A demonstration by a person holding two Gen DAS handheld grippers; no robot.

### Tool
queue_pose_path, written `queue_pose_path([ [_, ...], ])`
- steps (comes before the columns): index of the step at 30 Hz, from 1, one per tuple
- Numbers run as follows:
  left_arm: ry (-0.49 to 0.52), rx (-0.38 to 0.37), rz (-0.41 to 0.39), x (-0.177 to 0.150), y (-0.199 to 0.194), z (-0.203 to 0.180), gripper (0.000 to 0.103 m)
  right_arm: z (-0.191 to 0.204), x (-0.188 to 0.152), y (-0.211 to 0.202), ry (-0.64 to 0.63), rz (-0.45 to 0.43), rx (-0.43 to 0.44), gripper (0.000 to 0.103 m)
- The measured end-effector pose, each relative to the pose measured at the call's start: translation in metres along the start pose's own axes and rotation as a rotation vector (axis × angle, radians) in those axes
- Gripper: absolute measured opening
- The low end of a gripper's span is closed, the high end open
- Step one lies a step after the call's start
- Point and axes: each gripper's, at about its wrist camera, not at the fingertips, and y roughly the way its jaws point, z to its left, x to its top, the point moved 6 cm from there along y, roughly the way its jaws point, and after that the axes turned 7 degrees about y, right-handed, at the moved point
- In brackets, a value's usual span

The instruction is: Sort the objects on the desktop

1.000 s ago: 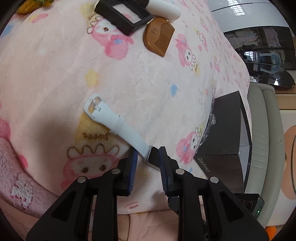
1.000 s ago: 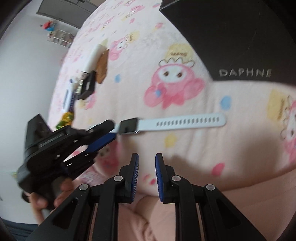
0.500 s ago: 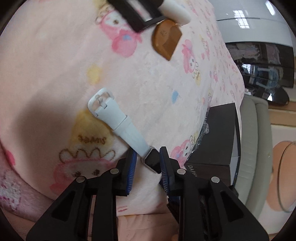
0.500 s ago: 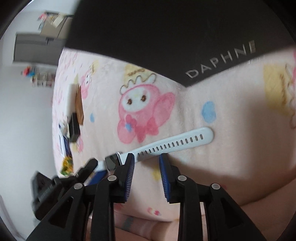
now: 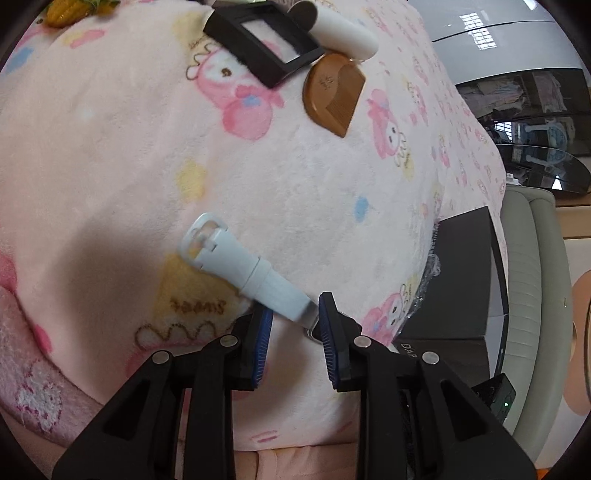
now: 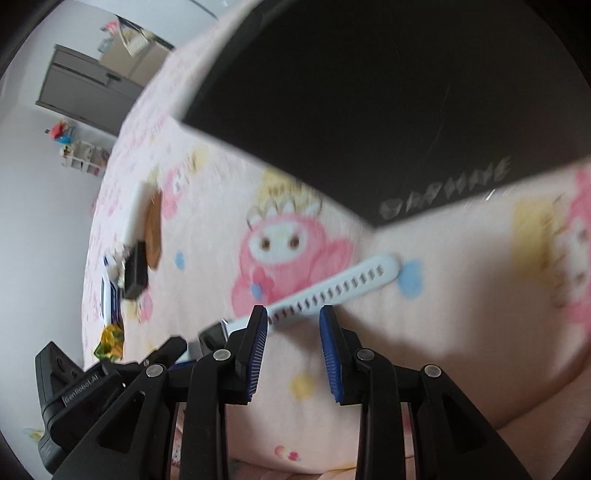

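A white smartwatch lies on the pink cartoon blanket. Its buckle strap (image 5: pixel 236 266) runs up-left in the left wrist view; its holed strap (image 6: pixel 343 284) runs up-right in the right wrist view. My left gripper (image 5: pixel 293 334) is open, its blue pads either side of the strap where it meets the watch body (image 5: pixel 312 332). My right gripper (image 6: pixel 293 338) is open, with the holed strap passing between its fingertips. The left gripper also shows in the right wrist view (image 6: pixel 162 354), at the watch body.
A black DAPHNE box (image 6: pixel 369 110) stands just behind the watch; it shows at the right in the left wrist view (image 5: pixel 461 280). Farther off lie a brown comb (image 5: pixel 332 96), a black frame (image 5: pixel 262 48), a white tube (image 5: pixel 347 33) and a yellow wrapper (image 6: pixel 109 343).
My right gripper has moved in on the holed strap and opened wider. My left gripper has stayed at the watch body and its jaws stand slightly wider; the view has shifted.
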Motion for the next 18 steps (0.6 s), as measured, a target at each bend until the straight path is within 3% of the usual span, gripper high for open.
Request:
queue_pose_path([
  [3, 0.024, 0.009, -0.008, -0.002, -0.001, -0.003, 0.014, 0.002, 0.001, 0.004, -0.031, -0.005, 0.004, 0.027],
  [6, 0.051, 0.016, -0.018, -0.004, -0.004, -0.007, 0.008, 0.007, 0.0, -0.005, -0.065, -0.033, 0.041, 0.016],
  [9, 0.077, 0.023, -0.029, -0.006, -0.006, -0.011, 0.008, 0.01, -0.002, -0.013, -0.076, -0.055, 0.076, 0.007],
  [12, 0.054, 0.006, -0.036, -0.005, -0.009, -0.008, 0.008, 0.011, -0.001, -0.019, -0.067, -0.072, 0.108, 0.007],
  [18, -0.024, -0.039, -0.013, -0.003, -0.006, 0.001, 0.013, -0.008, 0.001, 0.004, 0.12, 0.075, 0.147, 0.009],
])
